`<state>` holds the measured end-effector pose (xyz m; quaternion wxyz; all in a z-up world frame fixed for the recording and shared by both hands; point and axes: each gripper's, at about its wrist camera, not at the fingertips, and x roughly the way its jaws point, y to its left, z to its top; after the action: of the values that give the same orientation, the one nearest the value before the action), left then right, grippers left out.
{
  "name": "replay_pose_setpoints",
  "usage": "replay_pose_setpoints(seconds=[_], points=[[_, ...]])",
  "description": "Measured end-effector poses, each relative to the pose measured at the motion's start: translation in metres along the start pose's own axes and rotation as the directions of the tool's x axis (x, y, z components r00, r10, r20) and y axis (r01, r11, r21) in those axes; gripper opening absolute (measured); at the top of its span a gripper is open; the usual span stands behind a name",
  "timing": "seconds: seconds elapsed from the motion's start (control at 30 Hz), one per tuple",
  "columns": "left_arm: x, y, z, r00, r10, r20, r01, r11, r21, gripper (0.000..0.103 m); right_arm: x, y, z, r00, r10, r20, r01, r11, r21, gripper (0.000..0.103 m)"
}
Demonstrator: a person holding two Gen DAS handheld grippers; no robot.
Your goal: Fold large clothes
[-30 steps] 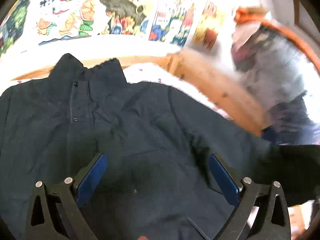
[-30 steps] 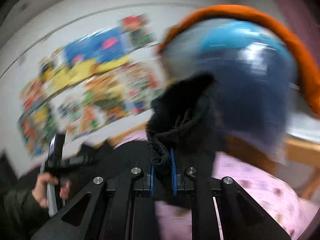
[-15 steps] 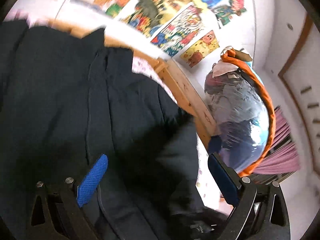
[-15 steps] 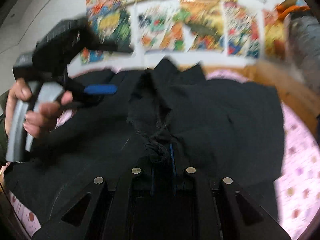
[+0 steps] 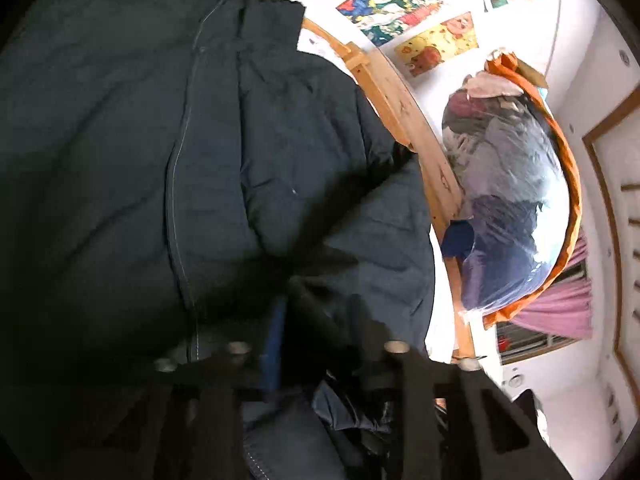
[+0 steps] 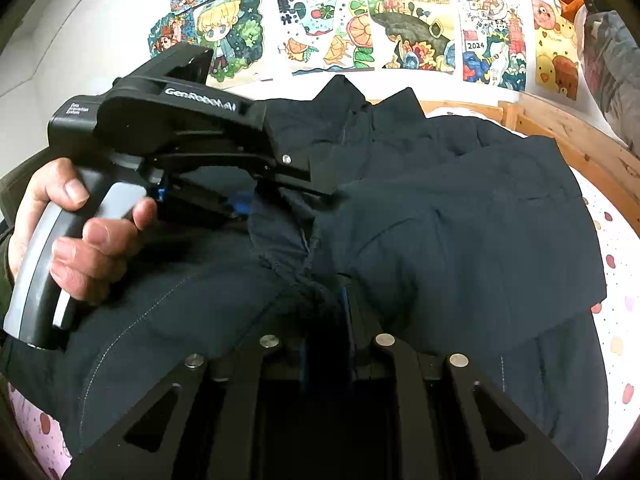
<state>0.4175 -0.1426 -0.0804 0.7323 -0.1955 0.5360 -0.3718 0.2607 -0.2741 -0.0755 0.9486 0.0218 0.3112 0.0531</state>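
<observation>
Dark jacket (image 6: 460, 216) spread on the bed (image 6: 616, 280), sleeve folded across its front

Left hand-held gripper (image 6: 256, 204) at frame left, jaws closing on a fold of cloth; right hand-held gripper (image 6: 326, 320) at bottom centre, jaws opening, sleeve cuff between them; one sleeve in; other sleeve and body folds apparently left.
</observation>
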Motion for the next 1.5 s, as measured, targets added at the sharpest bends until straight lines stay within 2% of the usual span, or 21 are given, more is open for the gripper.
replay_pose_setpoints(seconds=[0.03,0.07,0.1,0.17,0.27,0.33,0.37,0.5,0.53,0.57,0.6,0.63,0.67,0.77,0.8,0.87,0.97,1.07,1.27,1.37,1.5], points=[[-0.002,-0.004,0.002,1.0,0.011,0.005,-0.011,1.0,0.017,0.01,-0.003,-0.001,0.001,1.0,0.016,0.008,-0.016,1.0,0.004,0.022],[-0.004,-0.007,0.003,1.0,0.013,0.017,-0.014,1.0,0.023,0.009,-0.009,-0.002,0.001,0.999,0.049,0.02,-0.049,0.999,0.009,0.032],[-0.008,-0.011,0.006,0.999,0.015,0.039,-0.017,0.999,0.035,0.008,-0.014,-0.004,0.002,0.997,0.071,0.032,-0.072,0.997,0.013,0.046],[-0.023,-0.023,0.013,0.993,0.036,0.114,-0.047,0.994,0.094,0.008,-0.027,-0.009,0.003,0.993,0.099,0.067,-0.101,0.995,0.021,0.06],[-0.055,-0.043,0.027,0.969,0.074,0.236,-0.116,0.979,0.169,0.007,-0.044,-0.022,0.011,0.989,0.105,0.108,-0.107,0.994,0.01,0.06],[-0.079,-0.053,0.038,0.943,0.095,0.318,-0.162,0.968,0.19,0.007,-0.052,-0.033,0.024,0.986,0.082,0.145,-0.084,0.996,0.007,0.06],[-0.089,-0.056,0.041,0.929,0.111,0.352,-0.189,0.962,0.195,0.007,-0.054,-0.039,0.032,0.986,0.062,0.155,-0.064,0.998,0.009,0.061],[-0.136,-0.054,0.049,0.841,0.217,0.495,-0.336,0.927,0.164,0.007,-0.04,-0.062,0.061,0.984,-0.042,0.174,0.041,0.999,0.01,0.061],[-0.144,-0.049,0.05,0.826,0.241,0.51,-0.361,0.921,0.149,0.007,-0.033,-0.067,0.068,0.984,-0.062,0.165,0.062,0.998,0.007,0.061],[-0.153,-0.042,0.051,0.802,0.278,0.528,-0.398,0.909,0.126,0.007,-0.018,-0.074,0.077,0.988,-0.087,0.129,0.086,0.996,0.01,0.061],[-0.16,-0.033,0.052,0.782,0.313,0.539,-0.431,0.897,0.103,0.007,-0.01,-0.078,0.085,0.99,-0.087,0.113,0.087,0.996,0.013,0.061],[-0.163,-0.028,0.051,0.769,0.336,0.544,-0.453,0.887,0.092,0.007,0.001,-0.083,0.094,0.993,-0.082,0.087,0.081,0.997,0.011,0.061],[-0.165,-0.018,0.051,0.746,0.376,0.55,-0.492,0.867,0.075,0.007,0.015,-0.088,0.103,0.995,-0.084,0.061,0.084,0.996,0.011,0.061],[-0.158,0.01,0.055,0.694,0.478,0.538,-0.587,0.809,0.038,0.007,0.056,-0.099,0.126,0.994,-0.107,-0.029,0.107,0.994,0.01,0.061],[-0.151,0.021,0.057,0.683,0.508,0.525,-0.609,0.792,0.026,0.007,0.07,-0.102,0.129,0.991,-0.126,-0.051,0.126,0.992,0.002,0.061],[-0.139,0.038,0.061,0.68,0.544,0.491,-0.628,0.778,0.007,0.008,0.096,-0.101,0.133,0.982,-0.17,-0.084,0.168,0.985,-0.032,0.061],[-0.123,0.066,0.069,0.685,0.587,0.432,-0.64,0.768,-0.029,0.008,0.139,-0.1,0.127,0.956,-0.257,-0.139,0.244,0.964,-0.105,0.061],[-0.112,0.084,0.073,0.693,0.608,0.387,-0.646,0.762,-0.04,0.008,0.172,-0.096,0.117,0.94,-0.283,-0.191,0.258,0.955,-0.149,0.063],[-0.078,0.099,0.073,0.654,0.678,0.335,-0.722,0.692,0.009,0.009,0.189,-0.094,0.099,0.936,-0.299,-0.186,0.277,0.951,-0.136,0.073],[-0.071,0.103,0.069,0.656,0.682,0.325,-0.723,0.691,0.008,0.012,0.191,-0.097,0.089,0.941,-0.288,-0.179,0.273,0.956,-0.104,0.077],[-0.078,0.104,0.066,0.677,0.652,0.342,-0.692,0.722,-0.005,0.013,0.187,-0.094,0.08,0.94,-0.3,-0.161,0.286,0.953,-0.101,0.081]])
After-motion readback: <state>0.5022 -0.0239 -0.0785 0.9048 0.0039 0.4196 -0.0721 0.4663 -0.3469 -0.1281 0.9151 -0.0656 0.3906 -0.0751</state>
